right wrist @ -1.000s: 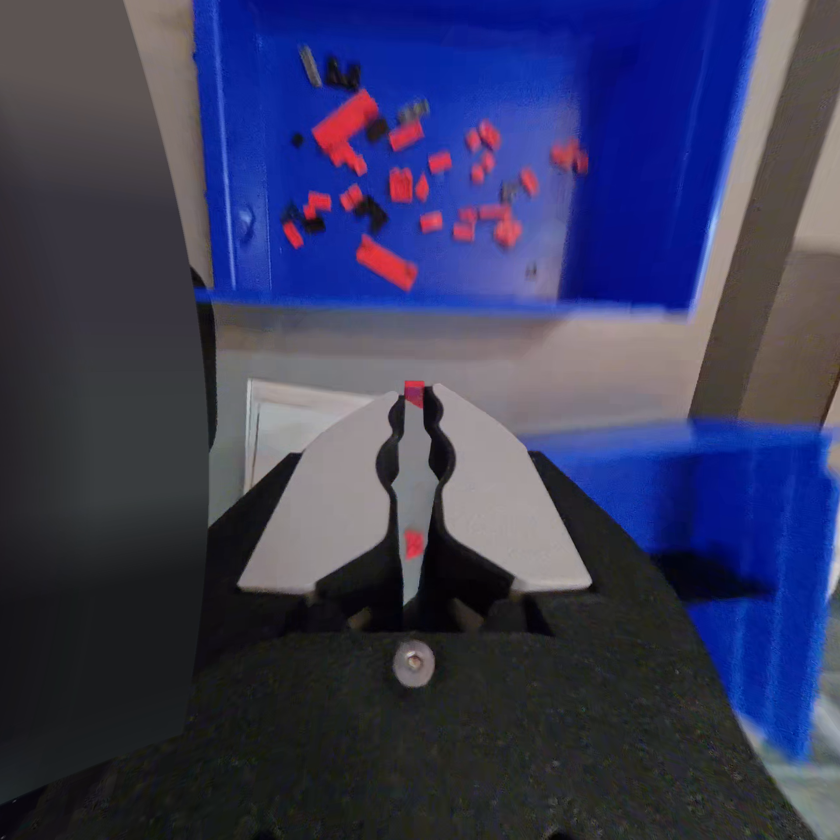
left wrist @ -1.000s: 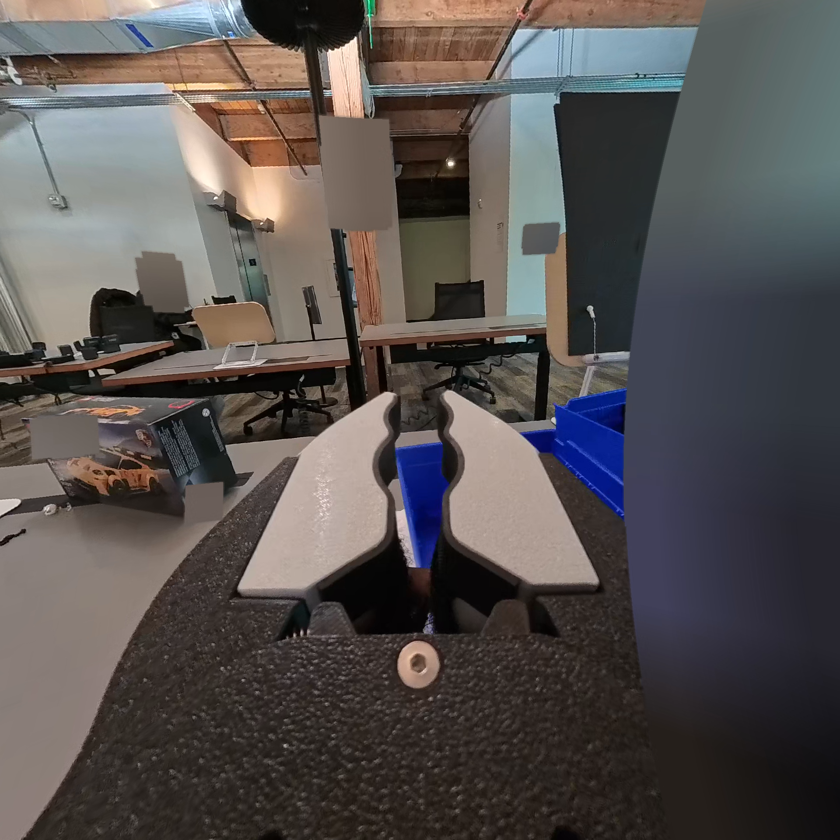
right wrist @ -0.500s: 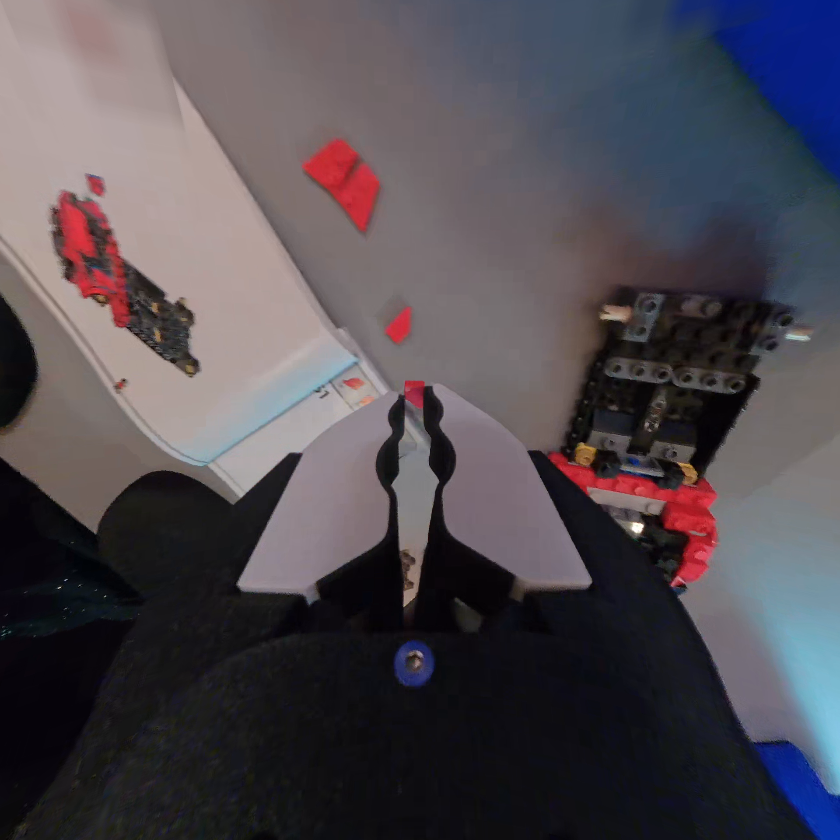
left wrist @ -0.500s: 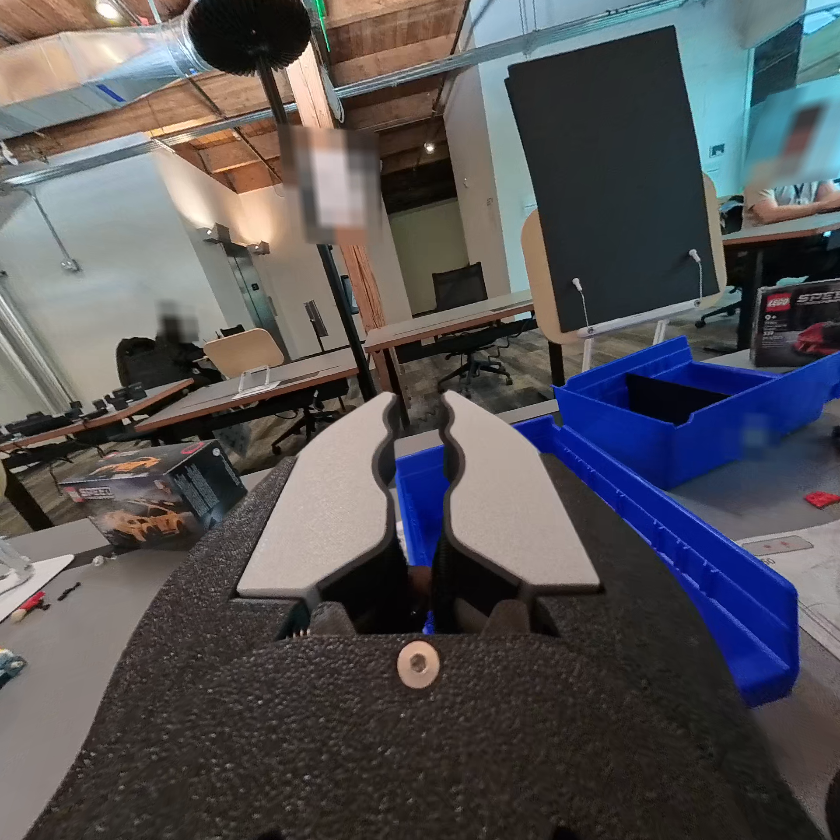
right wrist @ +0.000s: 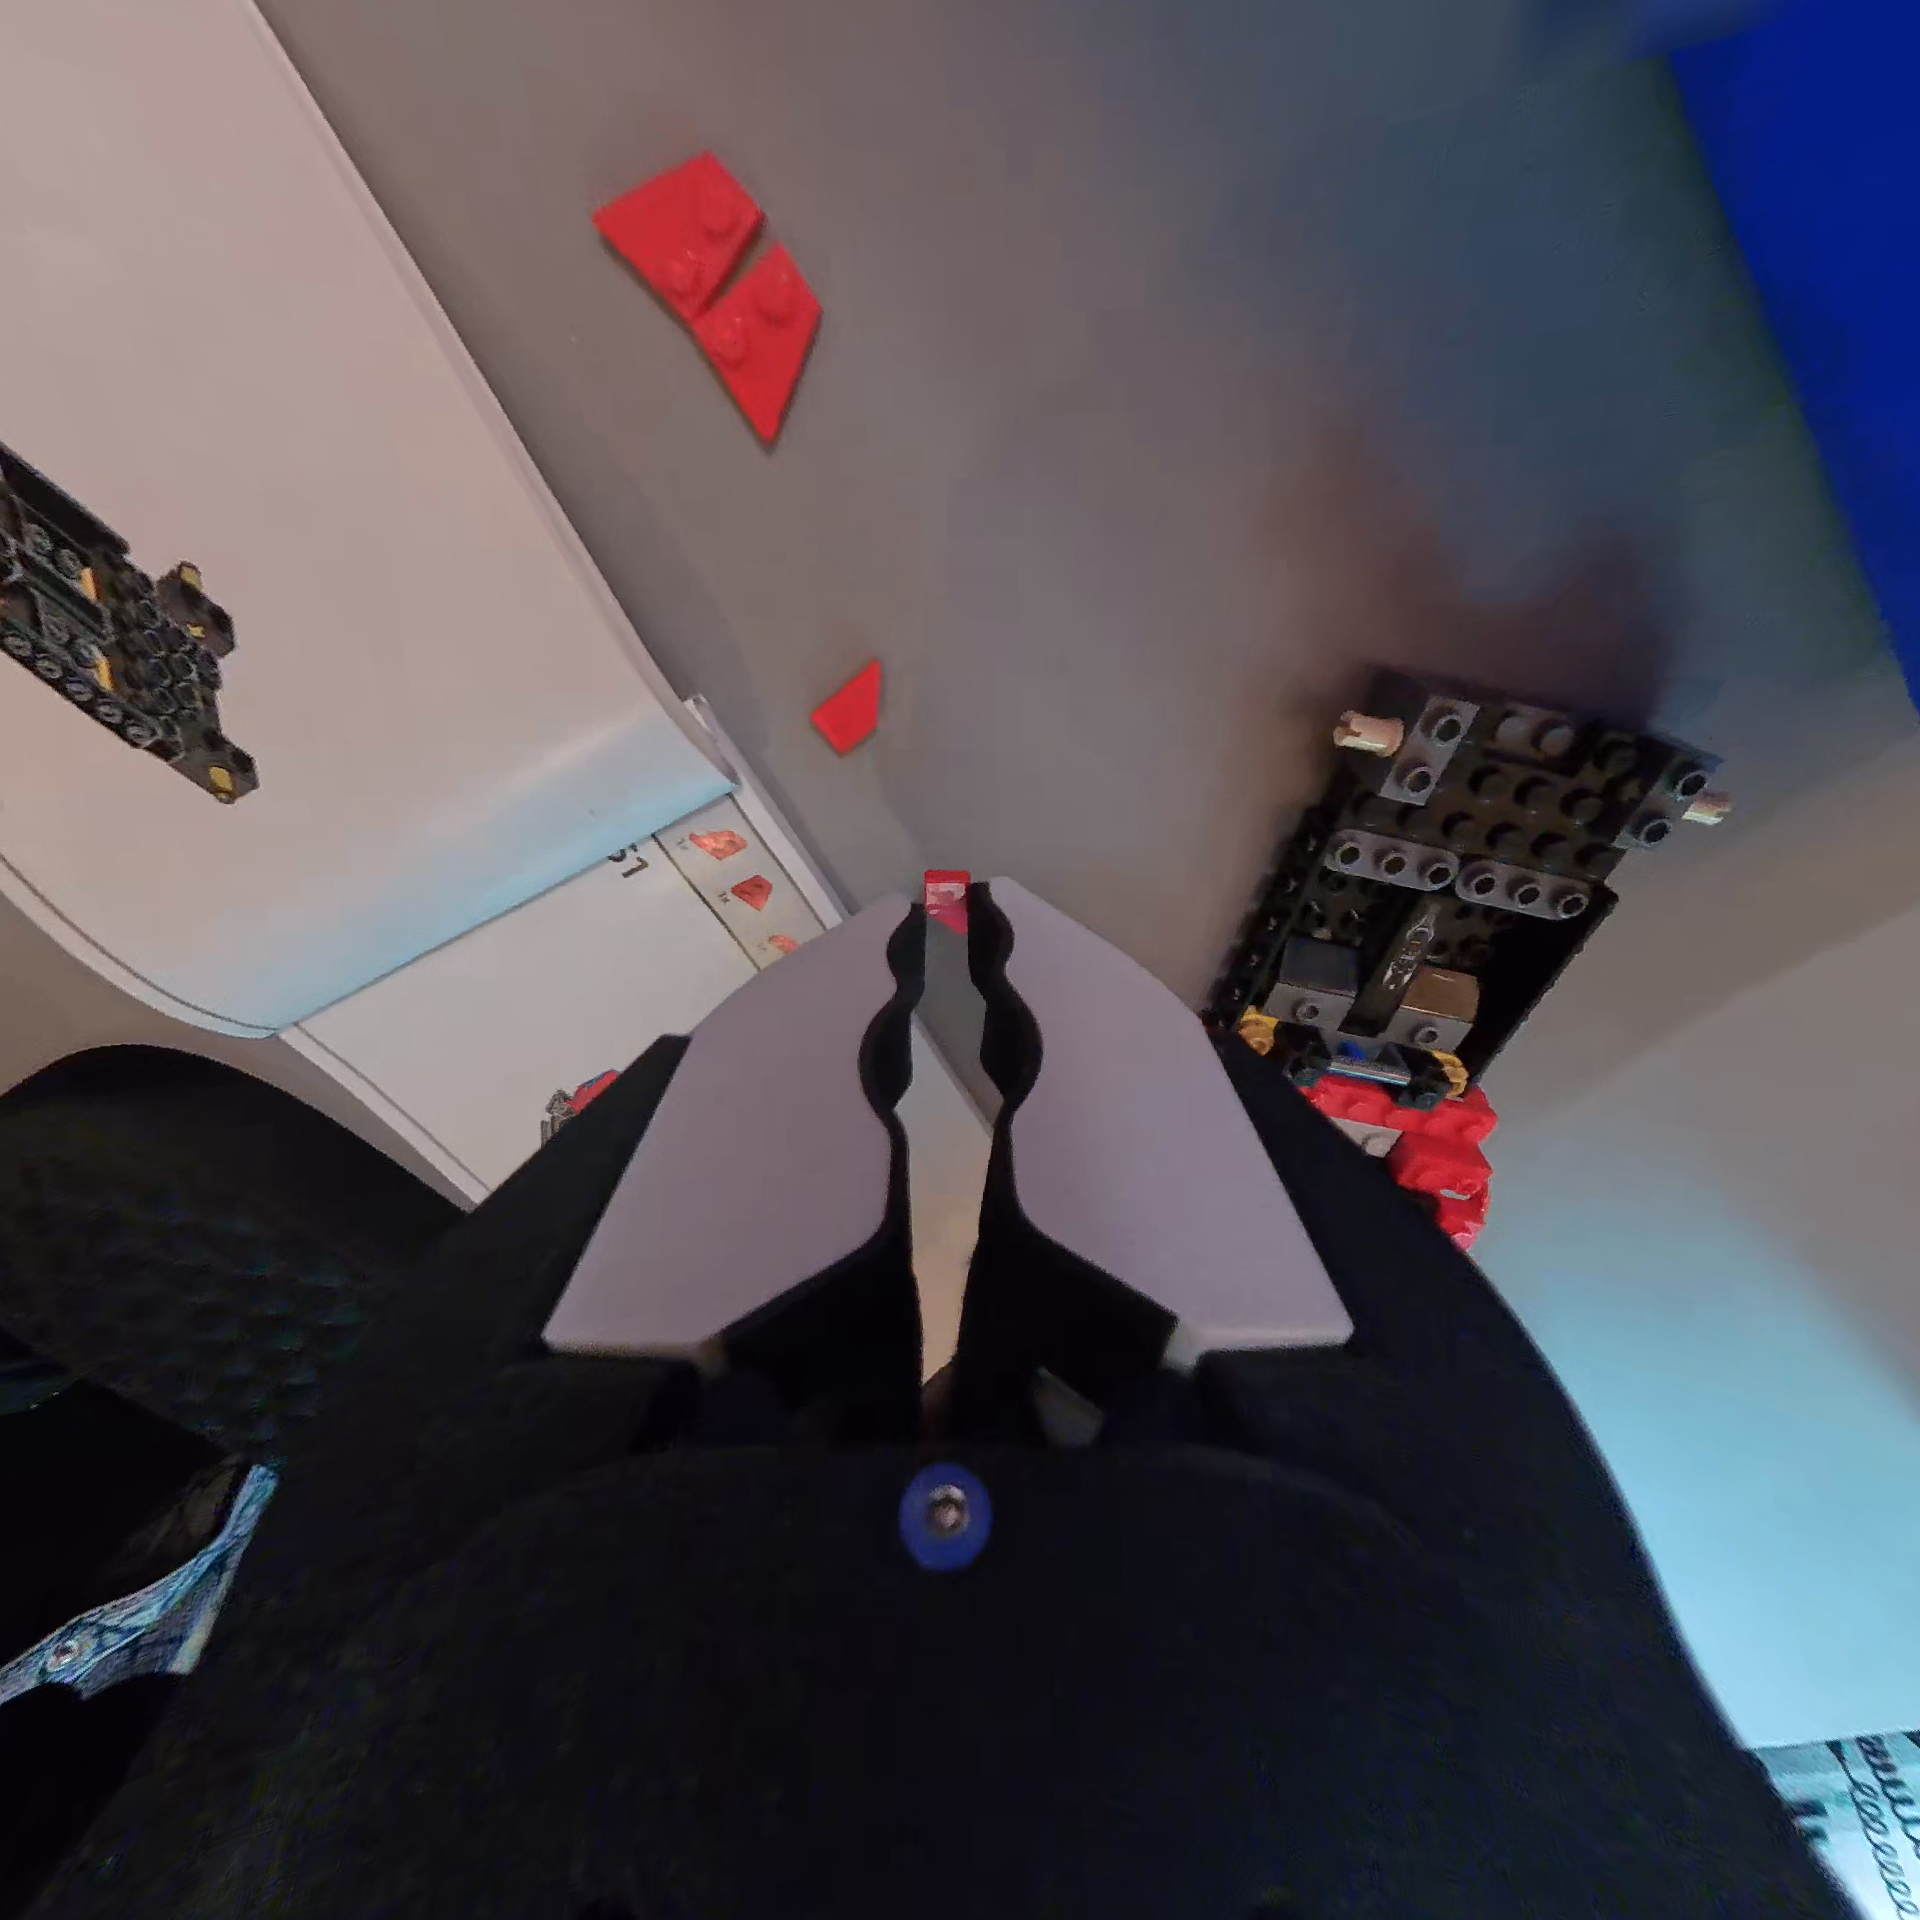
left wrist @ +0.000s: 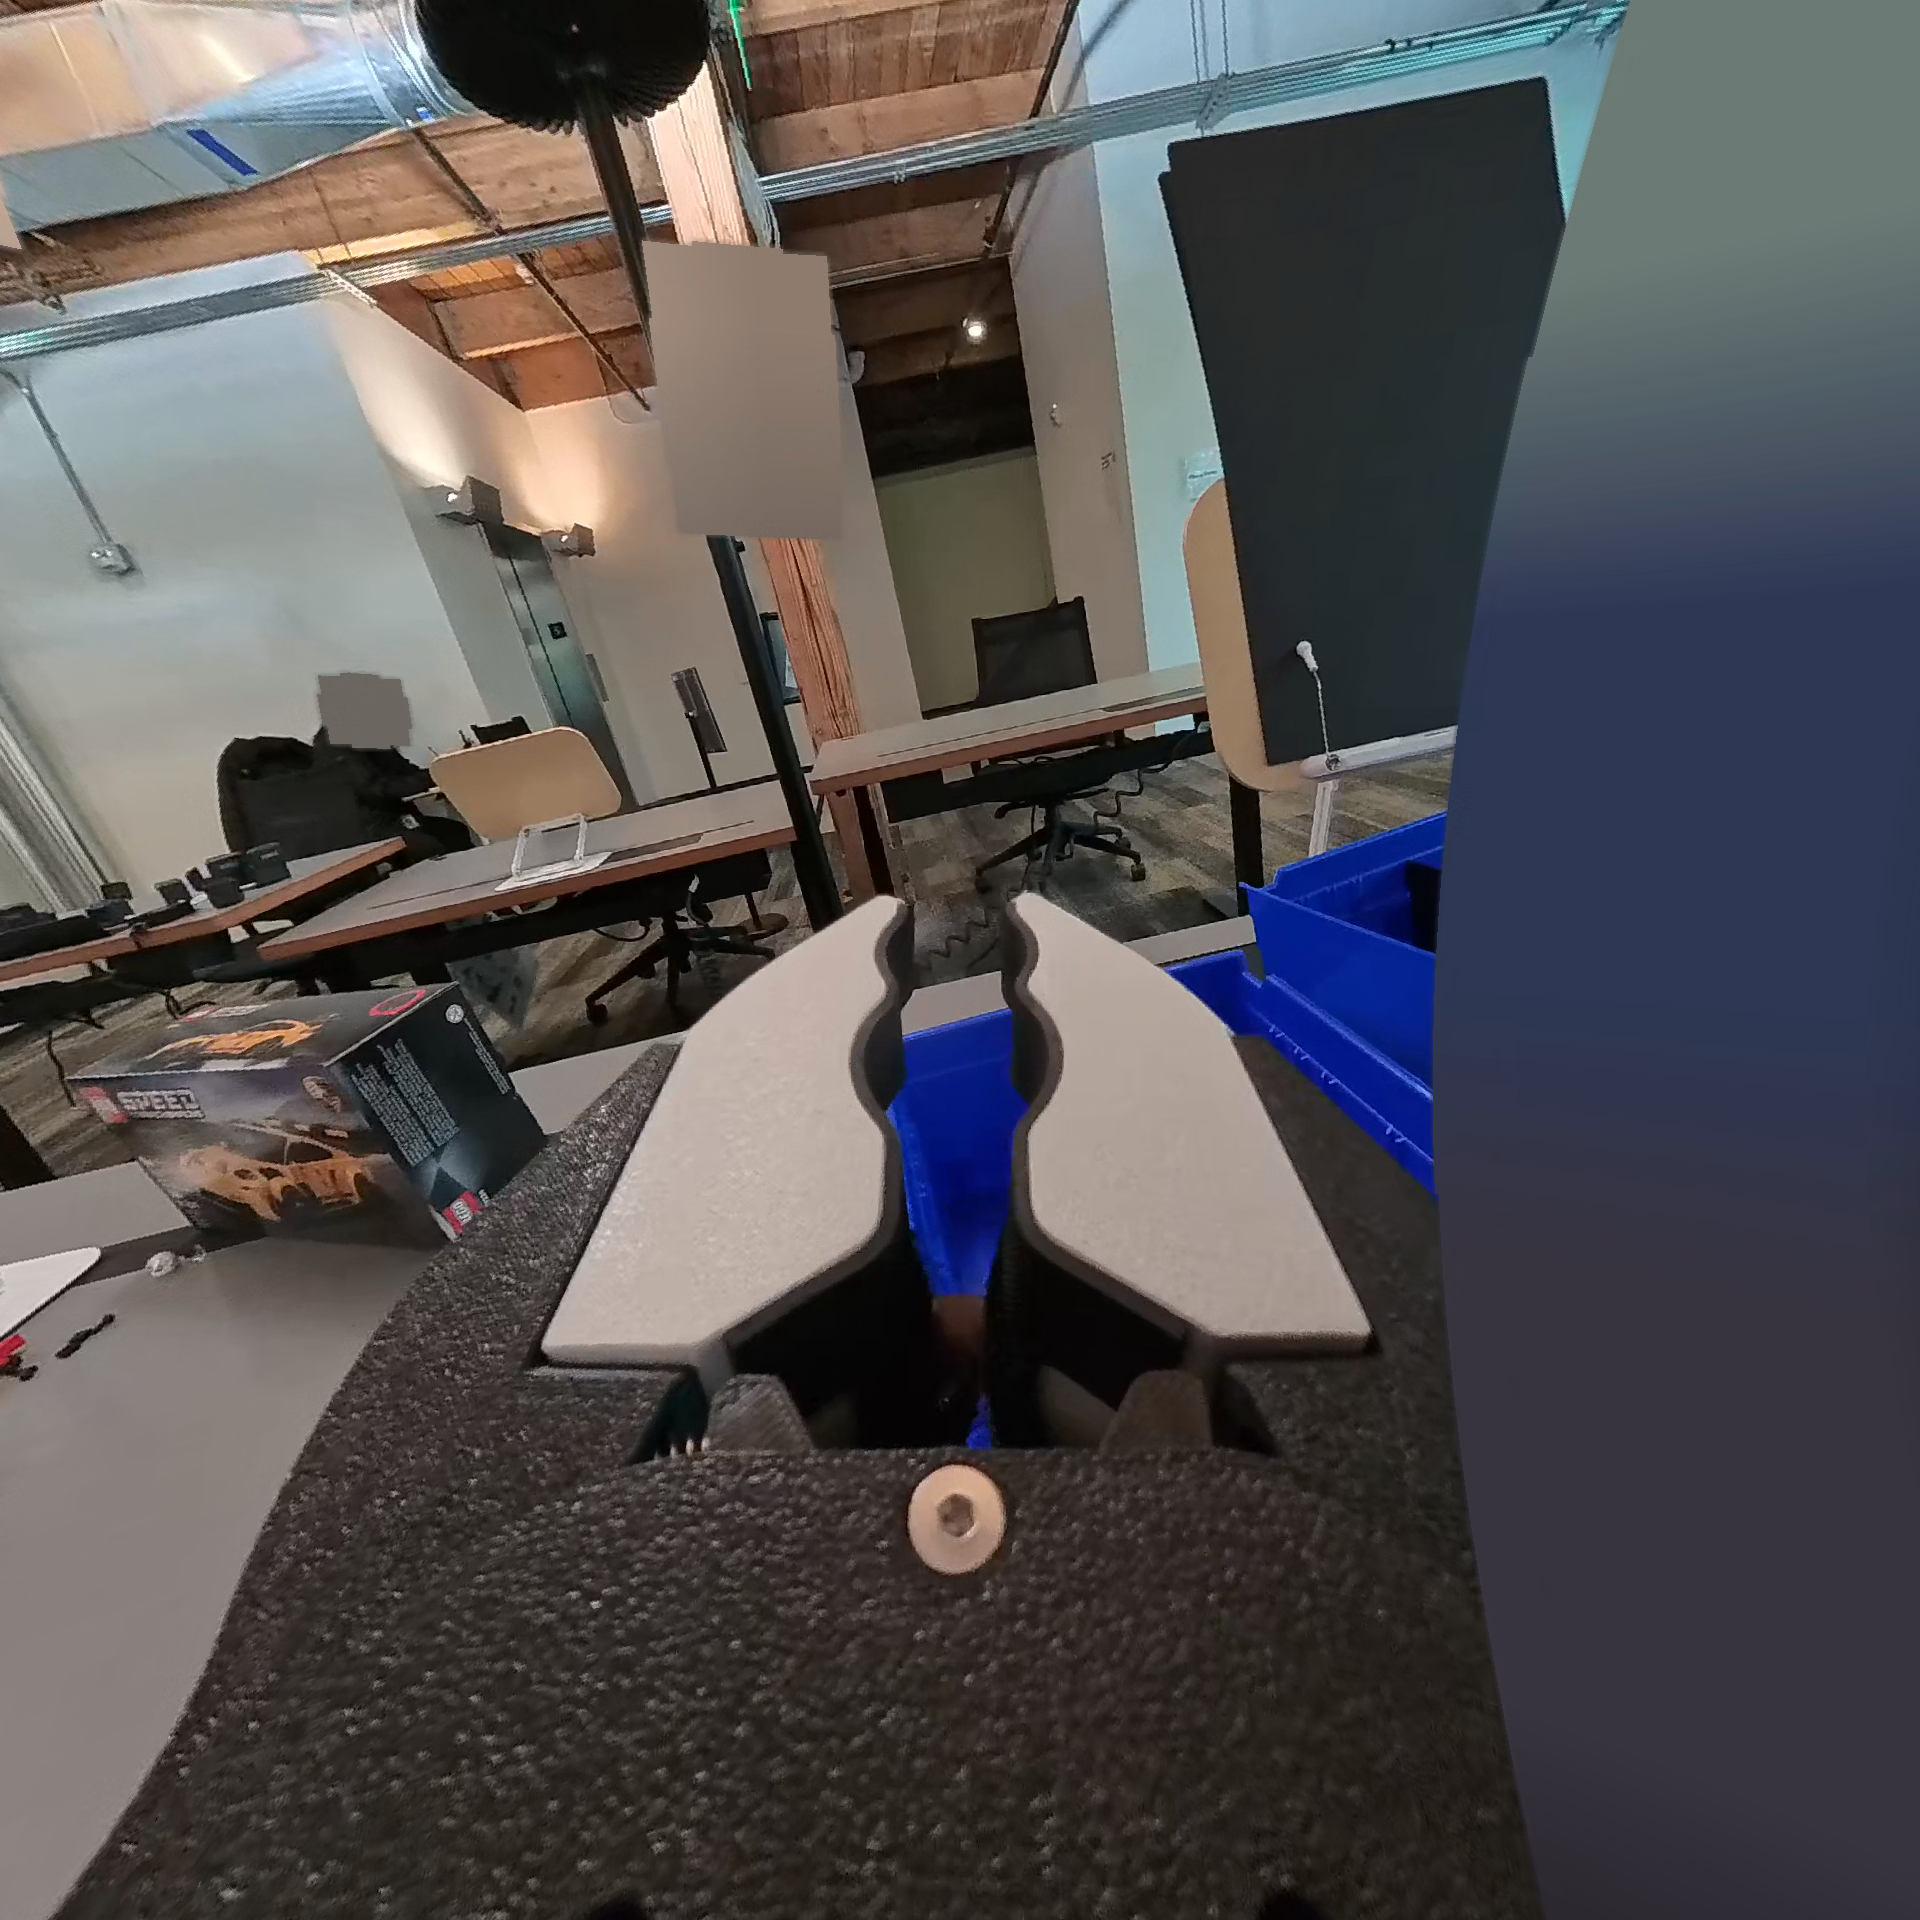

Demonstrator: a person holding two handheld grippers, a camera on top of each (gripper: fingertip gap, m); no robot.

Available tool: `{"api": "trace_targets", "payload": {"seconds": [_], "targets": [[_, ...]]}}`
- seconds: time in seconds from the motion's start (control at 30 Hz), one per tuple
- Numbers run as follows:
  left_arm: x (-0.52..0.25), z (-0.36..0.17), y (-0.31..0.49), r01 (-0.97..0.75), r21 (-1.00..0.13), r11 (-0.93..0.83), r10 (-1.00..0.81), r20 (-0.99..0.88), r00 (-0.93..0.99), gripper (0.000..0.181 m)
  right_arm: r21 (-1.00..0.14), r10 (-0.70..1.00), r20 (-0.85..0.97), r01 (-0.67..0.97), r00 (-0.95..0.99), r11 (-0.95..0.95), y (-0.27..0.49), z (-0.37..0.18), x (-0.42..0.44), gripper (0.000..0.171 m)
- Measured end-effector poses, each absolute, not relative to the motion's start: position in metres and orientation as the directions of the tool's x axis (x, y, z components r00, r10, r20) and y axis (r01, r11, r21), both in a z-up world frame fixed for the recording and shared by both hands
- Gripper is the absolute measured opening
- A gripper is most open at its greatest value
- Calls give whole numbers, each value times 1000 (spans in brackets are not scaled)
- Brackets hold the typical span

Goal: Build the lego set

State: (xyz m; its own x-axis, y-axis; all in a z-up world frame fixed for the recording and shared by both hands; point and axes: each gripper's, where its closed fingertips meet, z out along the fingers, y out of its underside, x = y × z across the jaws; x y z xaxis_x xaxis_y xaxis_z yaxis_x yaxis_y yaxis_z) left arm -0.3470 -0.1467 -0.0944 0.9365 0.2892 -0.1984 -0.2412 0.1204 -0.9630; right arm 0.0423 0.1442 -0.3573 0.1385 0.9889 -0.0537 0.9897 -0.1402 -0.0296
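Swinging away from the blue bin of loose parts, the right claw [right wrist: 947,896] has come down over the grey tabletop [right wrist: 1195,436] and now hangs just left of the half-built car [right wrist: 1455,935], its jaws clamped on a small red brick [right wrist: 945,891] at the very tips. Two red wedge plates [right wrist: 717,281] and a small red piece [right wrist: 849,707] lie well beyond the car, with the open instruction booklet [right wrist: 343,582] farther left, so pressing the brick onto the car looks like the next step. Left of the car, out of that view, the left claw [left wrist: 956,914] has only turned a little, its jaws slightly apart and holding nothing, above a blue bin [left wrist: 1340,1049].
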Motion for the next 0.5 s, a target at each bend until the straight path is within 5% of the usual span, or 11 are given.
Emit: {"api": "trace_targets", "payload": {"seconds": [0.5], "targets": [[-347, -98, -142, -241, -965, 100, 280, -206, 938, 15, -40, 994, -32, 993, 107, -108, 151, -363, 38, 9]]}}
